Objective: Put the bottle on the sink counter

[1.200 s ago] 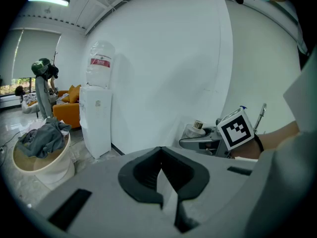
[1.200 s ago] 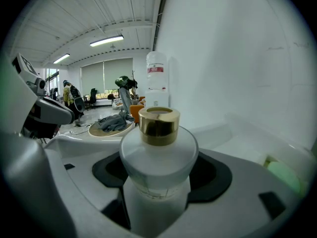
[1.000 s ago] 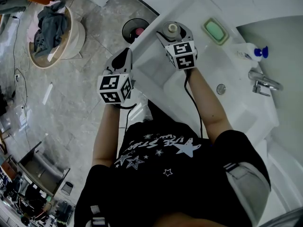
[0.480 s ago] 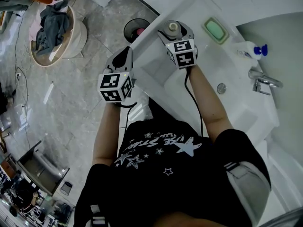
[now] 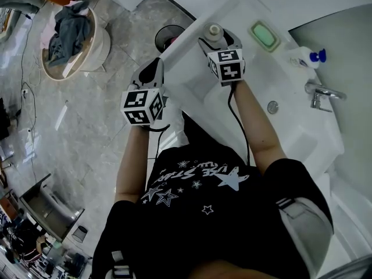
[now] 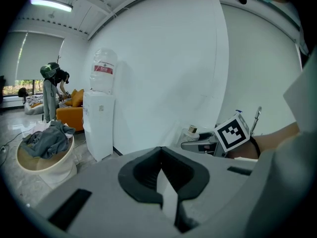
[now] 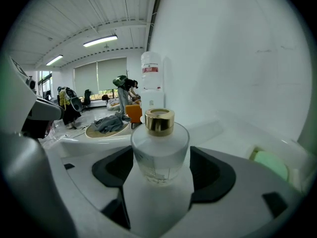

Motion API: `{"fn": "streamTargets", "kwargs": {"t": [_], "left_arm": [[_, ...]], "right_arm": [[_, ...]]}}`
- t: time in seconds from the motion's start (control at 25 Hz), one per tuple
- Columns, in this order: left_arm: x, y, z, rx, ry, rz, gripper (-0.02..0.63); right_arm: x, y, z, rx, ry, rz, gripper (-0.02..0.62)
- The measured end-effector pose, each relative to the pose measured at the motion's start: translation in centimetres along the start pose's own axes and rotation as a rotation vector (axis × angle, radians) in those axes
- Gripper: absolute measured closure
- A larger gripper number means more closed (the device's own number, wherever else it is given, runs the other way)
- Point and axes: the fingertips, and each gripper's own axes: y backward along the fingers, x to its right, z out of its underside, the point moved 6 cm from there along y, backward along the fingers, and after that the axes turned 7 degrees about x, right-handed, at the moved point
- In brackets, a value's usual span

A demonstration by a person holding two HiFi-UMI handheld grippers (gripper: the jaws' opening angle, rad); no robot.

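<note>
A round frosted-glass bottle (image 5: 213, 31) with a gold cap stands upright between the jaws of my right gripper (image 5: 215, 40), over the left end of the white sink counter (image 5: 235, 9). In the right gripper view the bottle (image 7: 159, 150) fills the gap and both dark pads touch its sides, so my right gripper (image 7: 161, 171) is shut on it. Whether its base rests on the counter is hidden. My left gripper (image 5: 152, 70) hangs over the floor left of the counter, and its jaws (image 6: 161, 155) are shut with nothing in them.
On the counter lie a green soap in a dish (image 5: 263, 35) and a blue-topped pump bottle (image 5: 308, 57) beside the faucet (image 5: 321, 95) and basin (image 5: 256, 127). On the floor are a black bin (image 5: 168, 38) and a laundry basket (image 5: 72, 36). A water dispenser (image 6: 100, 113) stands by the wall.
My right gripper has carried the bottle a little farther in over the counter. The left gripper has barely moved.
</note>
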Motion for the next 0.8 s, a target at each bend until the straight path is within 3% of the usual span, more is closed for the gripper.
{"fn": "streamTargets", "kwargs": {"t": [0.36, 0.8], "left_arm": [[0.8, 3.9, -0.2, 0.044, -0.002, 0.001, 0.598], [2.6, 11.4, 0.6, 0.095, -0.019, 0.024, 0.598]], "right_arm": [[-0.9, 3.6, 0.0, 0.009, -0.01, 0.061, 0.268], [-5.1, 10.8, -1.0, 0.096, -0.02, 0.096, 0.27]]}}
